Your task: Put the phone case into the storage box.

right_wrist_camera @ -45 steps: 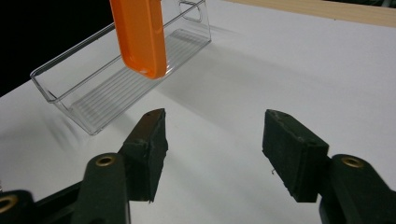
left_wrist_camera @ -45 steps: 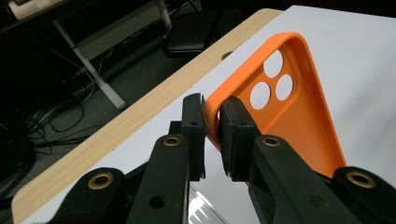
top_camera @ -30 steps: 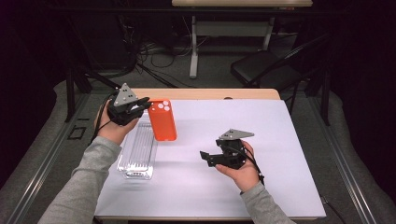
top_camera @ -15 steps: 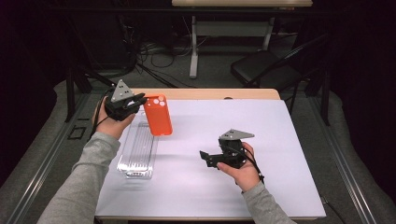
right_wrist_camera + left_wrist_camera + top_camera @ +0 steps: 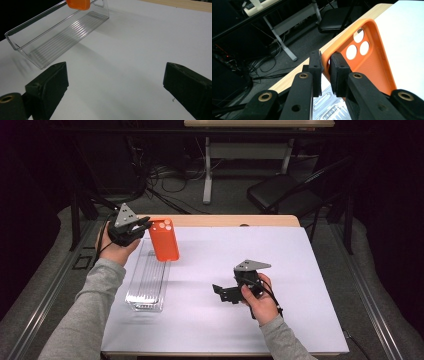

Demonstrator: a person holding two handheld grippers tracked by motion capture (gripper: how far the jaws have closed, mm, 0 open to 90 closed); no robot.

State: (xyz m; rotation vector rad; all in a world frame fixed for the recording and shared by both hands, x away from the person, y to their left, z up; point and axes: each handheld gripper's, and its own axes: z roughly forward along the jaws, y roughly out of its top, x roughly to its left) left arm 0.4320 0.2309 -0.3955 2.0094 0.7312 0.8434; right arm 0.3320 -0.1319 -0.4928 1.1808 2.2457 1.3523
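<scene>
My left gripper (image 5: pixel 145 226) is shut on the top edge of an orange phone case (image 5: pixel 164 240), which hangs above the far end of a clear plastic tray (image 5: pixel 147 280). In the left gripper view the pads (image 5: pixel 315 63) pinch the case's rim (image 5: pixel 372 65) beside its camera holes. My right gripper (image 5: pixel 220 292) rests low over the white sheet at centre right. Its jaws have just been opening, and they stand wide apart with nothing between them (image 5: pixel 117 75). Ahead of that gripper lie the tray (image 5: pixel 57 32) and the case's lower end (image 5: pixel 78 4).
A white sheet (image 5: pixel 300 270) covers most of the wooden table (image 5: pixel 225 221). The long tray lies lengthwise at the left side. Beyond the far edge stand a dark chair (image 5: pixel 280 192) and a desk leg with cables on the floor.
My left gripper has carried the orange case a little to the left and farther back, over the tray's far end. The right hand has stayed in place.
</scene>
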